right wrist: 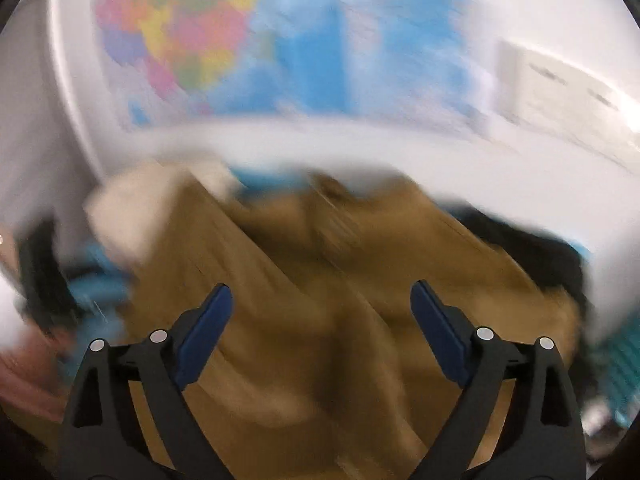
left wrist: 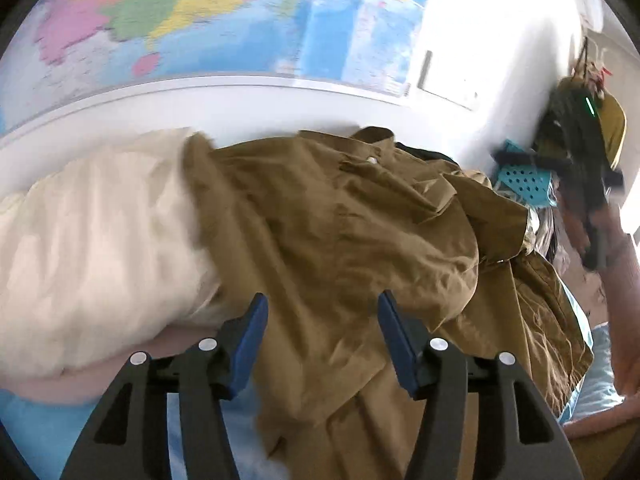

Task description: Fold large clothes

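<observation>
Map [left wrist: 192, 20] above bed [left wrist: 36, 420] (rumpled coat [left wrist: 320, 220]).

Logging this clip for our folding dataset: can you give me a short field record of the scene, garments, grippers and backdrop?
garment: brown shirt, crumpled, not yet folded
beside it: cream bedding, under the shirt's left edge
left hand-held gripper: open, above the shirt, holding nothing
right hand-held gripper: open wide, over the shirt, nothing between its pads
backdrop: wall map
right wrist view: heavily blurred
</observation>
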Motion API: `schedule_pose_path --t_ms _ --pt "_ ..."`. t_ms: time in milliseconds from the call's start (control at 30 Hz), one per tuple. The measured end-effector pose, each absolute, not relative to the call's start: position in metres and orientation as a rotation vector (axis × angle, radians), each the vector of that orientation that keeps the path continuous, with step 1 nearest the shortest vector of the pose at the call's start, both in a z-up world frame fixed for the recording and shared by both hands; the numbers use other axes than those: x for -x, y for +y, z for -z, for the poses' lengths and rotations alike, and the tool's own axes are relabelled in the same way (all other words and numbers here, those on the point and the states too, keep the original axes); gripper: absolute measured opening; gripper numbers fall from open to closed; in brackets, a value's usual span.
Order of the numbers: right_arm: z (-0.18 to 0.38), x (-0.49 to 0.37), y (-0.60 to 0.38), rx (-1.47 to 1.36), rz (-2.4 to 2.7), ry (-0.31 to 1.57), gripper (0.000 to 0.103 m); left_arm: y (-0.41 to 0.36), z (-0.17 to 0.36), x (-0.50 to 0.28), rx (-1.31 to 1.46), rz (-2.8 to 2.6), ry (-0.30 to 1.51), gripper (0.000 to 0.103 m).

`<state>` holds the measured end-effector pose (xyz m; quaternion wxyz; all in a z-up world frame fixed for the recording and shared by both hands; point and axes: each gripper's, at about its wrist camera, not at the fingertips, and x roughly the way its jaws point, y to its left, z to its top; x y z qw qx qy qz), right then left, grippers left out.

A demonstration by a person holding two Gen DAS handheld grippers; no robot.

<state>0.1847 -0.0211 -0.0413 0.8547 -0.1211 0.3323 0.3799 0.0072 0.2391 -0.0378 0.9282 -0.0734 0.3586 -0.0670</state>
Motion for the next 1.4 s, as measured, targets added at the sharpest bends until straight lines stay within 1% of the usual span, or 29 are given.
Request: schedule_pose_path --t_ms 67,100,133,167,200,233,267,300,333,400,500,600,700,767,867,900,933,967,1067,1100,1133,1167,1200,1300,1367,1400 --pt "0.070 -0.182 -0.045 0.233 -0.757 0.766 0.089 0.232 0.042 -0.027 0.140 0.142 0.760 0.056" --pt "0.079 -0.184 -0.051 0.220 -0.750 0.788 0.087 0.229 0.045 -0.036 0.143 0.144 0.771 0.056" --pt "0.088 -0.186 -0.058 0.195 -0.746 0.810 0.078 0.228 0.044 -0.043 0.152 0.152 0.782 0.055" --pt "0.093 -0.187 -0.058 0.174 -0.750 0.818 0.074 0.224 0.046 -0.049 0.159 0.157 0.790 0.055" --pt "0.095 -0.188 -0.060 0.144 -0.767 0.822 0.063 0.223 0.047 -0.056 0.161 0.155 0.801 0.055" --pt "0.096 -0.190 -0.061 0.111 -0.785 0.821 0.049 0.221 0.049 -0.060 0.158 0.153 0.806 0.055" --pt "0.096 -0.190 -0.064 0.082 -0.806 0.818 0.039 0.219 0.050 -0.064 0.155 0.153 0.811 0.055" --pt "0.094 -0.194 -0.066 0.059 -0.832 0.823 0.011 0.218 0.052 -0.067 0.153 0.146 0.817 0.055" --pt "0.087 -0.194 -0.073 0.004 -0.864 0.815 0.002 0.217 0.052 -0.069 0.151 0.142 0.820 0.055" --pt "0.059 -0.191 -0.086 -0.120 -0.970 0.768 0.002 0.215 0.053 -0.071 0.148 0.130 0.826 0.055" --pt "0.014 -0.189 -0.116 -0.205 -0.966 0.641 0.002 0.212 0.047 -0.073 0.148 0.129 0.813 0.055" --pt "-0.009 -0.206 -0.140 -0.210 -0.865 0.590 0.002 0.210 0.041 -0.079 0.157 0.127 0.789 0.055" --pt "0.004 -0.234 -0.146 -0.194 -0.781 0.635 0.002 0.200 0.039 -0.089 0.149 0.143 0.779 0.056" --pt "0.027 -0.248 -0.144 -0.163 -0.735 0.697 0.002 0.188 0.046 -0.099 0.087 0.117 0.788 0.056" --pt "0.072 -0.266 -0.141 -0.128 -0.668 0.813 0.003 0.178 0.065 -0.118 0.045 0.083 0.847 0.056" --pt "0.081 -0.268 -0.141 -0.121 -0.649 0.825 0.003 0.176 0.071 -0.123 0.028 0.072 0.864 0.056" --pt "0.087 -0.271 -0.142 -0.109 -0.625 0.832 0.007 0.175 0.073 -0.125 0.018 0.066 0.871 0.057" --pt "0.094 -0.272 -0.143 -0.112 -0.615 0.841 0.009 0.174 0.074 -0.127 0.007 0.060 0.874 0.058" --pt "0.092 -0.268 -0.145 -0.144 -0.602 0.854 0.017 0.174 0.072 -0.128 -0.006 0.054 0.882 0.059" --pt "0.084 -0.262 -0.147 -0.148 -0.593 0.828 0.023 0.174 0.070 -0.127 -0.008 0.053 0.880 0.059" --pt "0.072 -0.251 -0.149 -0.136 -0.563 0.774 0.038 0.176 0.068 -0.123 0.003 0.058 0.878 0.059" --pt "0.063 -0.240 -0.147 -0.121 -0.541 0.729 0.045 0.179 0.064 -0.120 0.020 0.069 0.872 0.059" --pt "0.051 -0.224 -0.146 -0.102 -0.531 0.666 0.048 0.180 0.061 -0.115 0.030 0.077 0.861 0.059" --pt "0.035 -0.195 -0.123 -0.013 -0.593 0.567 0.048 0.184 0.050 -0.101 0.039 0.087 0.821 0.060" --pt "0.037 -0.189 -0.100 0.075 -0.647 0.558 0.048 0.184 0.048 -0.099 0.038 0.102 0.819 0.061" --pt "0.042 -0.193 -0.086 0.110 -0.666 0.575 0.045 0.184 0.049 -0.099 0.025 0.090 0.818 0.061"
